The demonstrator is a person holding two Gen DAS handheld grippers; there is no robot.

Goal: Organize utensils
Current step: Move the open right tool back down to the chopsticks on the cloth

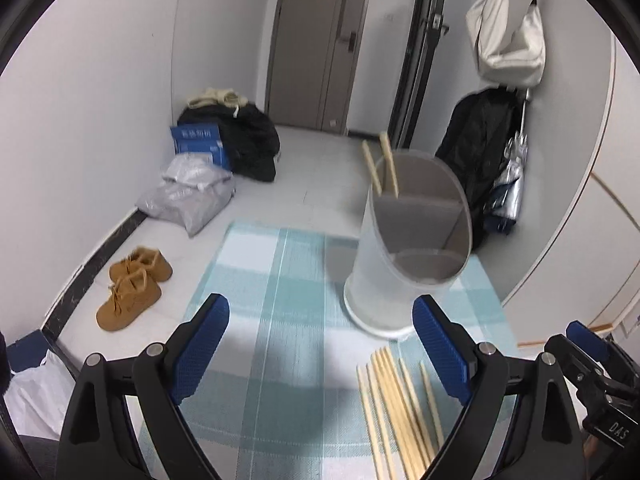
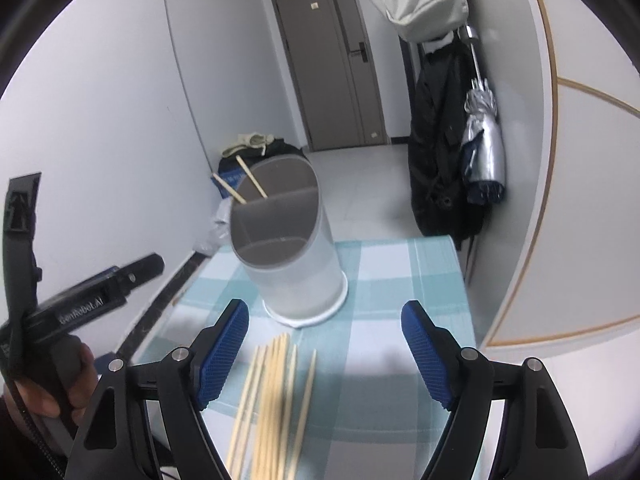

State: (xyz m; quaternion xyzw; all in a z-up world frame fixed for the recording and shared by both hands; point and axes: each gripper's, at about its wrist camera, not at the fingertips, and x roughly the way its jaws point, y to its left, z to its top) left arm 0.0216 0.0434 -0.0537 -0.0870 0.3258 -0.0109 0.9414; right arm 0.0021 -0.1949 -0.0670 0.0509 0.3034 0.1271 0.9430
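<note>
A frosted cylindrical utensil holder point(image 1: 400, 248) point(image 2: 288, 248) with grey inner dividers stands on a teal checked tablecloth point(image 1: 280, 280) point(image 2: 384, 280). Two wooden chopsticks point(image 1: 384, 168) point(image 2: 244, 186) lean in its far compartment. Several loose chopsticks point(image 1: 400, 408) point(image 2: 276, 400) lie in a bundle on the cloth in front of it. My left gripper point(image 1: 320, 340) hovers open over bare cloth, left of the bundle. My right gripper point(image 2: 326, 344) is open above the bundle's far ends, with nothing pressed between its blue pads.
The right gripper's body point(image 1: 592, 364) shows at the left wrist view's right edge; a hand on the left gripper's handle point(image 2: 60, 360) sits at the other view's left. Floor below holds brown shoes point(image 1: 132, 288), bags point(image 1: 188, 196), dark clothing. Coats and an umbrella point(image 2: 484, 148) hang right.
</note>
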